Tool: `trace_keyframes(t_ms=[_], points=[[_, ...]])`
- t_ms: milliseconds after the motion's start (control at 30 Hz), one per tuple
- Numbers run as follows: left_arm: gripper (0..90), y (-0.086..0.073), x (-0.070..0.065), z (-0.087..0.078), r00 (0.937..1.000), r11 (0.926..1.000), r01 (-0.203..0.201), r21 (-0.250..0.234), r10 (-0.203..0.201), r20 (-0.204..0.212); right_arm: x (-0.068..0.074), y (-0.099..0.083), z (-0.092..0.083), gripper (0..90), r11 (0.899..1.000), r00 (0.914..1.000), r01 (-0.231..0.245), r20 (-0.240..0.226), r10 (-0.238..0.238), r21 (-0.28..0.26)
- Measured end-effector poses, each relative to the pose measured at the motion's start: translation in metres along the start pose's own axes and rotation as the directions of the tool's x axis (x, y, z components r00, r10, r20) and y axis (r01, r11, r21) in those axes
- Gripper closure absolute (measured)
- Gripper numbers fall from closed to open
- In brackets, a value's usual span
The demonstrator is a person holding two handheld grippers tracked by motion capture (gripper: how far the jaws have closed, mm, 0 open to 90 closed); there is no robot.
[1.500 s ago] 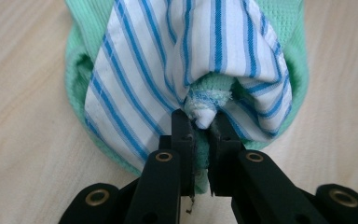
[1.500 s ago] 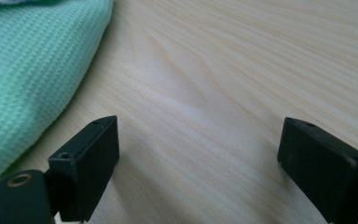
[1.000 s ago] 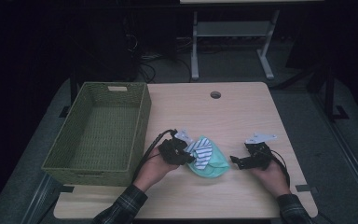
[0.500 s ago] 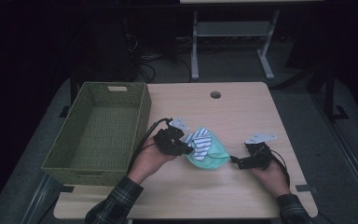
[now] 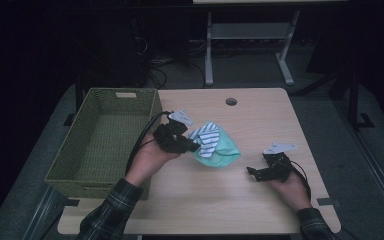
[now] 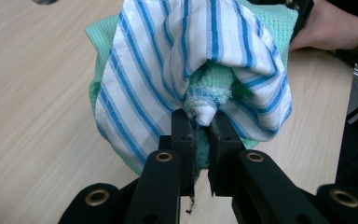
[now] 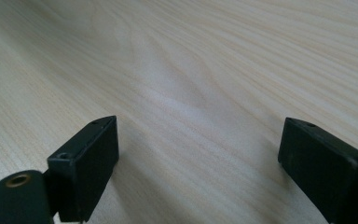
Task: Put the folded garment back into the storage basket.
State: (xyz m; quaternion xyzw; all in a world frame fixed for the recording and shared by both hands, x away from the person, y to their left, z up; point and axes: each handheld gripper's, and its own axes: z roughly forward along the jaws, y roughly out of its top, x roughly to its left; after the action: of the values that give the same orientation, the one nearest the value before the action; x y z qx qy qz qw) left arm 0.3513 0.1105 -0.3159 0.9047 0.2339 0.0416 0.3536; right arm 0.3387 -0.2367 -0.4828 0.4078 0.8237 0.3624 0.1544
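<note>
High view: left gripper (image 5: 192, 146) raised over the table (image 5: 260, 120), just right of the basket (image 5: 105, 142), clamped on the near-left edge of the cloths (image 5: 215, 146). Cloths bunched: striped one on top, green one beneath, hanging from the jaws near table centre; contact with the tabletop possibly remaining at the lower edge, not clear from this angle. Right gripper (image 5: 254, 173) low at the table's right side, well apart from the cloths, pointing left.

Left gripper view: left gripper (image 6: 200, 128) nearly closed, pads pinching a fold of the green cloth (image 6: 209, 86) with the striped cloth (image 6: 168, 65) draped over it. Bare table (image 6: 37, 93) behind.

Right gripper view: right gripper (image 7: 198, 149) spread wide, nothing between the jaws, only table (image 7: 191, 70) ahead.
</note>
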Motion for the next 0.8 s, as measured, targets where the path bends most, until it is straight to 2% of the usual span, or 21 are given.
trace_keyframes(t_ms=[200, 433, 567, 800], points=[[82.6, -0.001, 0.007, -0.015, 0.9996, 0.9999, 0.011, -0.007, -0.011, -0.028, 0.0, 0.0, 0.0, 11.8, 1.0, 1.0, 0.0, 0.0, 0.0, -0.001], [82.6, -0.008, 0.018, -0.033, 0.9969, 0.9988, 0.041, -0.028, -0.042, -0.067, 0.0, 0.0, 0.0, 11.8, 1.0, 1.0, 0.0, 0.0, 0.0, -0.001], [82.6, -0.013, 0.024, -0.045, 0.9938, 0.9976, 0.057, -0.04, -0.061, -0.094, 0.0, 0.0, 0.0, 11.8, 1.0, 1.0, 0.001, 0.0, -0.001, -0.001], [82.5, -0.026, 0.034, -0.07, 0.9846, 0.9936, 0.089, -0.07, -0.098, -0.145, 0.0, 0.0, 0.0, 11.9, 1.0, 1.0, 0.0, 0.001, 0.0, -0.001]])
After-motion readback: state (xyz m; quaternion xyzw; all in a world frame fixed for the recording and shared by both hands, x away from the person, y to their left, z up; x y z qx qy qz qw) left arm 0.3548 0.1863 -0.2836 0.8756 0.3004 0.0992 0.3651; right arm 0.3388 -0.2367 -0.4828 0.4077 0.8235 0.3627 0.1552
